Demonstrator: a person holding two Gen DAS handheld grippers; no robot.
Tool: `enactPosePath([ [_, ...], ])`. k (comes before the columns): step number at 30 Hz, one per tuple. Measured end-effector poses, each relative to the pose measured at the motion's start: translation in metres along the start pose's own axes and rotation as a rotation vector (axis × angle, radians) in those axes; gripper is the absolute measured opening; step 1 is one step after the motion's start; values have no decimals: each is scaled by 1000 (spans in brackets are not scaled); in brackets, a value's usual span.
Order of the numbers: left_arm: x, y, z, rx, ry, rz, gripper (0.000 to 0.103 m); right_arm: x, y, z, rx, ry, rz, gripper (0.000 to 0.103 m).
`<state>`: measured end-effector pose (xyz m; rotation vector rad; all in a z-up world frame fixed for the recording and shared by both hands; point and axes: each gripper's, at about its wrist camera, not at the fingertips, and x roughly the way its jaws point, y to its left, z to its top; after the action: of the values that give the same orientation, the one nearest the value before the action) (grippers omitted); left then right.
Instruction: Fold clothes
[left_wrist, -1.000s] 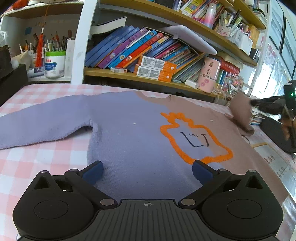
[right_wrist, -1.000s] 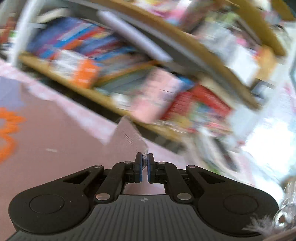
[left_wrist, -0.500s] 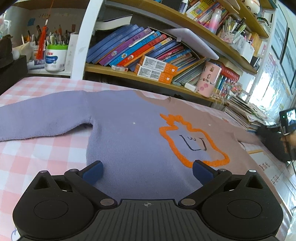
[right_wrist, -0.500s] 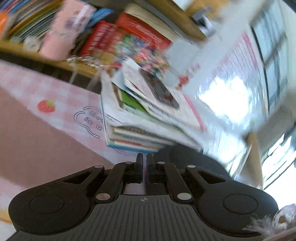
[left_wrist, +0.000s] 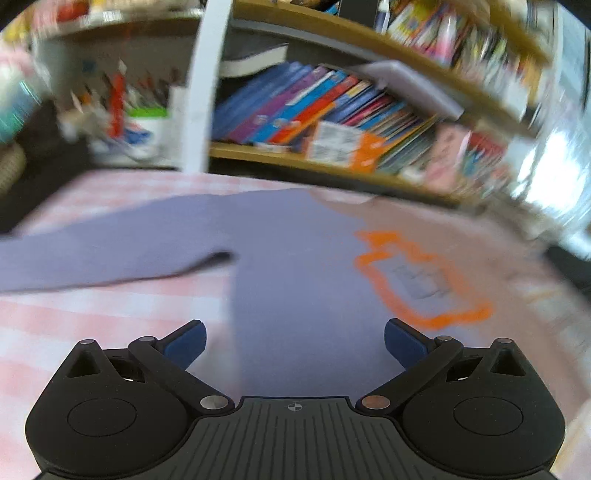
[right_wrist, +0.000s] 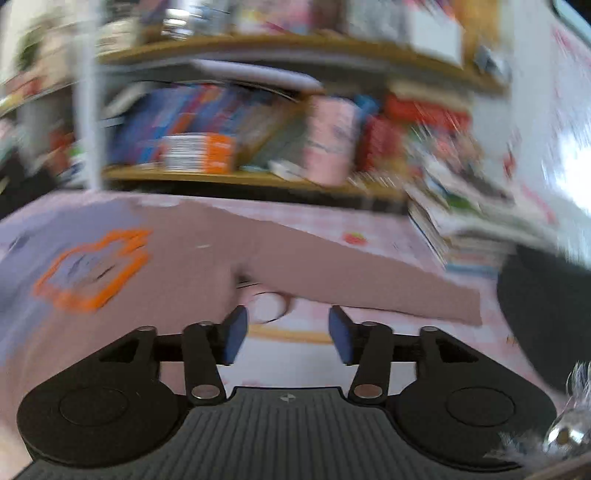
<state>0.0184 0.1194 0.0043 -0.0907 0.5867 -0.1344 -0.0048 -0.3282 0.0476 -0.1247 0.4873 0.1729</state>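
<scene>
Between our right gripper's (right_wrist: 284, 334) blue pads (right_wrist: 232, 334) nothing is held; the jaws are opening above bare checked tablecloth (right_wrist: 373, 229). Just beyond them the sweater's (right_wrist: 192, 251) brown sleeve (right_wrist: 362, 277) lies flat, its cuff edge near a dark object (right_wrist: 546, 317) and a stack of magazines (right_wrist: 476, 218). Our left gripper (left_wrist: 294, 341) stands wide apart and empty over the sweater's (left_wrist: 295, 258) lavender hem, the lavender sleeve (left_wrist: 92, 251) stretched leftward with open cloth on that side. Bookshelves (left_wrist: 332, 162) bound the far edge.
</scene>
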Motion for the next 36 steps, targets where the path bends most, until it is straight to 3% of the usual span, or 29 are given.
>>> enactPosePath([
  [4, -38, 6, -16, -45, -15, 16, 103, -31, 25, -30, -22, -20, 88, 57],
  [10, -72, 3, -34, -73, -23, 59, 101, -37, 28, -60, 76, 25, 135, 56],
  [14, -71, -2, -36, -95, -20, 54, 90, -33, 19, -64, 166, 50, 125, 42],
  [17, -62, -6, -36, -113, 4, 55, 77, -32, 17, -66, 184, 51, 136, 42],
  [25, -50, -10, -42, -120, 36, 70, 67, -32, 16, -71, 215, 59, 189, 42],
  [31, -48, -12, -42, -138, 29, 66, 67, -29, 22, -69, 201, 61, 213, 42],
  [32, -47, -13, -42, -134, 30, 59, 62, -29, 23, -69, 196, 63, 217, 41],
  [34, -47, -15, -42, -129, 32, 39, 52, -28, 26, -68, 187, 67, 227, 32],
  [36, -47, -17, -43, -123, 31, 20, 52, -27, 29, -67, 178, 70, 237, 24],
])
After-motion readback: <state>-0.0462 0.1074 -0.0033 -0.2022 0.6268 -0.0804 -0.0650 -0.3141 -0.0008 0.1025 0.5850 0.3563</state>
